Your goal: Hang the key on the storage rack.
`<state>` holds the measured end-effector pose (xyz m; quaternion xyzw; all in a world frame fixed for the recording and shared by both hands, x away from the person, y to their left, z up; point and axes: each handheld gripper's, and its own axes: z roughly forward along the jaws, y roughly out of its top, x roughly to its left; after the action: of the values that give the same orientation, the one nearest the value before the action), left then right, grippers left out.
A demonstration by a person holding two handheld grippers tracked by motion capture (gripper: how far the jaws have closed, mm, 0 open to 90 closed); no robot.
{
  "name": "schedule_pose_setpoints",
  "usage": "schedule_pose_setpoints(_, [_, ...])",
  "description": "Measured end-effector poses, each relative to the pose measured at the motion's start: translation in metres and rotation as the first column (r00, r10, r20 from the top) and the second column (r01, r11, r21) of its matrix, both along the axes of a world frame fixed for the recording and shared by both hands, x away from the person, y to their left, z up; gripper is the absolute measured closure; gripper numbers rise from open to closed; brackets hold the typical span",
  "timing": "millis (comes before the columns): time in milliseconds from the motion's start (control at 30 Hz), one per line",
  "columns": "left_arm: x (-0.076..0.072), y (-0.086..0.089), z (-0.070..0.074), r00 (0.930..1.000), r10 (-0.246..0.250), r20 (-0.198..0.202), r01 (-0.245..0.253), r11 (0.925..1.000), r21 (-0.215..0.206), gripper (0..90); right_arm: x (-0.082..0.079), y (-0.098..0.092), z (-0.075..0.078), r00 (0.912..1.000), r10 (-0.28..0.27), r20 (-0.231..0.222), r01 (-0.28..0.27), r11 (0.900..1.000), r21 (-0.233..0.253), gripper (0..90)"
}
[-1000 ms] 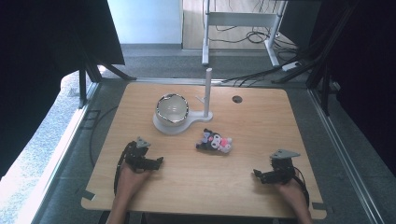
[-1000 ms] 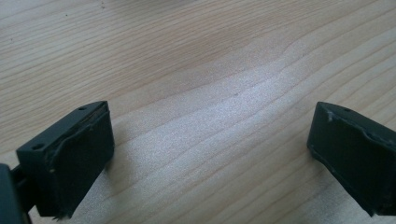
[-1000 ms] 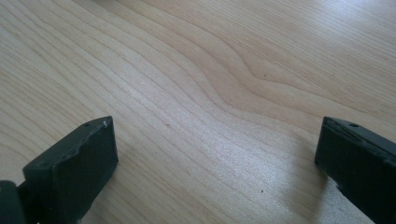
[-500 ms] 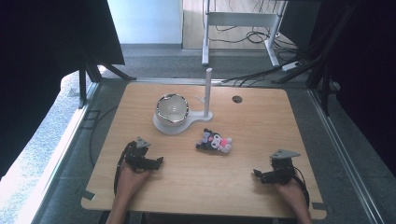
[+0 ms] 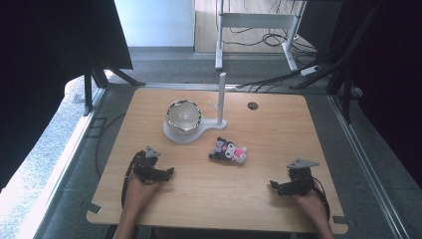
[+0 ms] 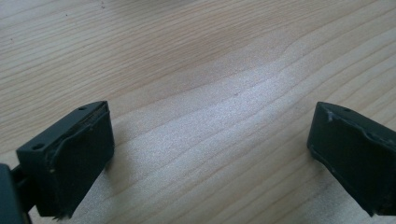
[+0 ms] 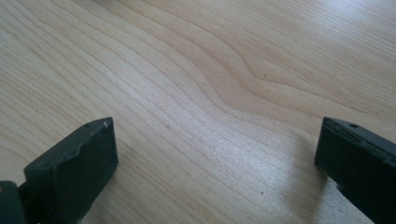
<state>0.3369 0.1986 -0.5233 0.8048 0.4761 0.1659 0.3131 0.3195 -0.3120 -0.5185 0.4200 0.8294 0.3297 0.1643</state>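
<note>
We find the small plush toy (image 5: 228, 151) lying on its side near the middle of the desk (image 5: 278, 119), black with white and pink parts, touched by neither tool. At about 11 o'clock from it stands a round bowl (image 5: 183, 115) on a white base (image 5: 175, 135); a white upright post (image 5: 221, 97) rises from the same base at roughly 12 o'clock from the toy. A small dark hole (image 5: 253, 106) marks the desk surface at 1 o'clock, farther back.

The left hand-held gripper (image 5: 164, 173) rests on the desk at 8 o'clock from the toy, well apart from it. In the left gripper view its jaws stand wide apart with bare wood between them. The right hand-held gripper (image 5: 276, 187) sits at 4 o'clock, likewise well apart. In the right gripper view its jaws are also spread wide over bare wood grain, nothing between them.
</note>
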Motion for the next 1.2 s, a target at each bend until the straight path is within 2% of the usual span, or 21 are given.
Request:
schedule_pose_setpoints(333, [0.000, 0.000, 0.000, 1.0000, 0.000, 0.000, 0.000, 1.0000, 0.000, 0.5, 0.001, 0.001, 0.006, 0.9997, 0.023, -0.008, -0.023, 1.000, -0.015, 0.0])
schedule_pose_setpoints(700, [0.000, 0.000, 0.000, 1.0000, 0.000, 0.000, 0.000, 1.0000, 0.000, 0.5, 0.008, 0.004, 0.016, 0.9971, 0.067, -0.037, -0.068, 0.997, -0.033, 0.0])
schedule_pose_setpoints(1200, [0.000, 0.000, 0.000, 1.0000, 0.000, 0.000, 0.000, 1.0000, 0.000, 0.5, 0.020, 0.014, 0.029, 0.9914, 0.127, -0.031, -0.129, 0.990, -0.061, 0.0])
